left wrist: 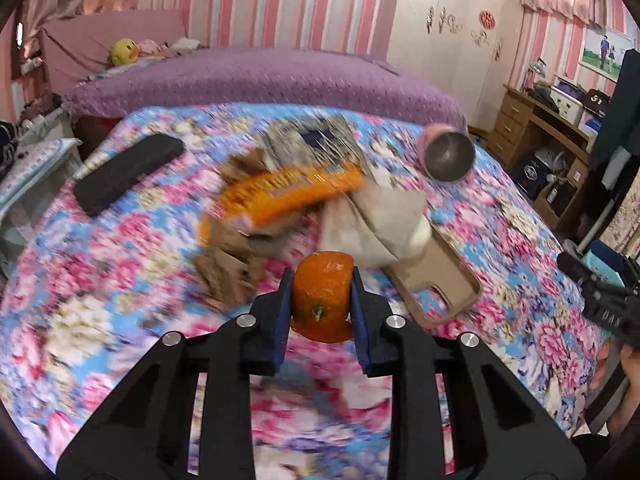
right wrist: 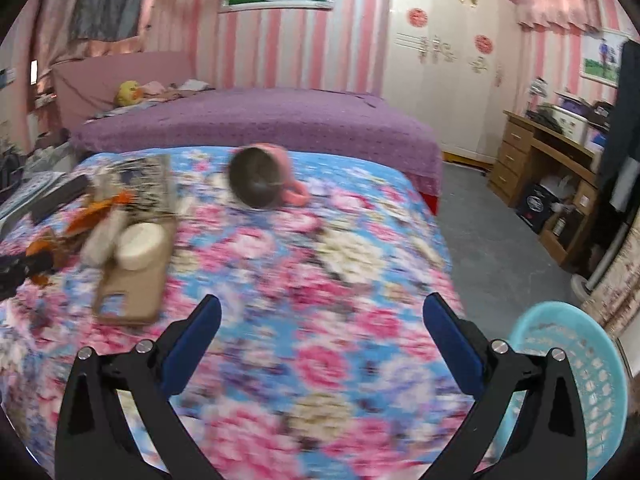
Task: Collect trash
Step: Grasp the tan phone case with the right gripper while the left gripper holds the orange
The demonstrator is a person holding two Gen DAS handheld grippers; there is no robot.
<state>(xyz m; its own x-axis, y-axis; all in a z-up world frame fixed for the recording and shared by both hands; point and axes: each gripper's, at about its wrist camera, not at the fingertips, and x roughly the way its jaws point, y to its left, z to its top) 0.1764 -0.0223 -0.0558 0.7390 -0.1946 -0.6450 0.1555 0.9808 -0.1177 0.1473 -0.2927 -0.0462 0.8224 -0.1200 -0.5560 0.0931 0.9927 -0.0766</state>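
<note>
In the left wrist view, the left gripper (left wrist: 322, 300) is clamping a piece of orange peel (left wrist: 322, 294) between its blue pads (left wrist: 280, 320), the jaws drawn in to a narrow gap with the peel filling it, just above the floral bedspread (left wrist: 100, 280). Beyond the peel, a blurred heap of trash is lying on the spread: an orange wrapper (left wrist: 288, 196), torn brown cardboard (left wrist: 228, 272) and crumpled pale paper (left wrist: 376, 220). A tan phone case (left wrist: 444, 292) is resting just right of the heap (partly under the paper), a black case (left wrist: 128, 172) is lying to the left, and a pink mug (left wrist: 448, 152) is lying on its side farther back. The right gripper (left wrist: 608, 292) is showing at the right edge.

In the right wrist view, the right gripper (right wrist: 322, 340) is hovering over the bedspread with its jaws spread wide and nothing between them. A light blue basket (right wrist: 600, 380) is sitting at lower right beside the bed. The trash heap is lying far left.
</note>
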